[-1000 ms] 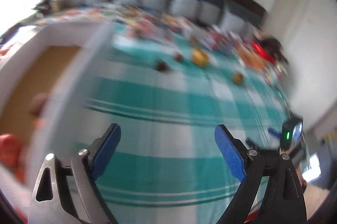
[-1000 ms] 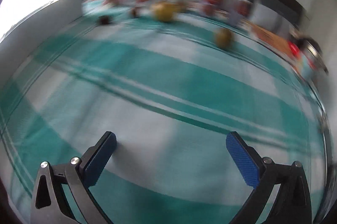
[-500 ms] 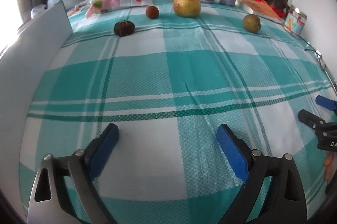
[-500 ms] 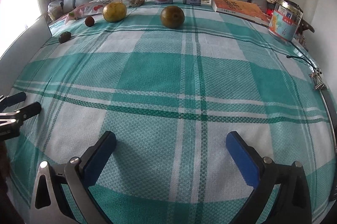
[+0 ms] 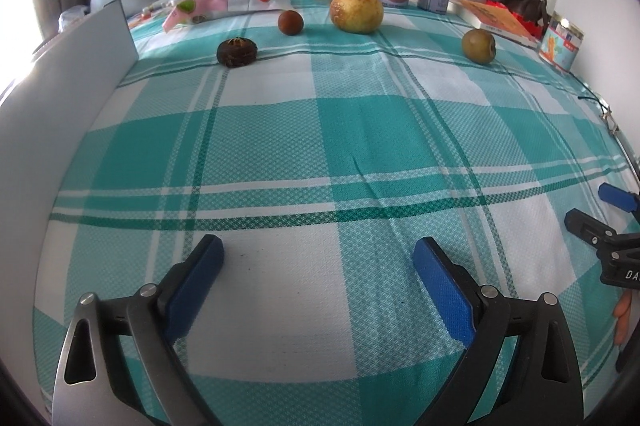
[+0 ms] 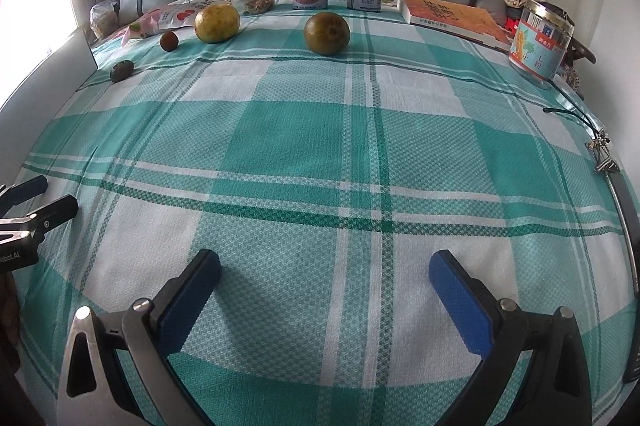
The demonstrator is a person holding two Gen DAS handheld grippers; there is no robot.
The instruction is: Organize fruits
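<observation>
Both grippers spread and empty above the near edge of the teal-and-white checked bedspread (image 5: 320,129).

The left gripper (image 5: 318,258) and right gripper (image 6: 324,270) hold nothing. Four fruits lie near the far edge: a dark brown ridged fruit (image 5: 237,52) nearest the left edge, a small round reddish-brown fruit (image 5: 291,22), a large yellow round fruit (image 5: 356,12), and a green-brown round fruit (image 5: 479,45) well apart towards the right.

daylight from left window (image 5: 16,5), blown out | sharp | fisheye-bent edges | shadows seemingly soft
</observation>
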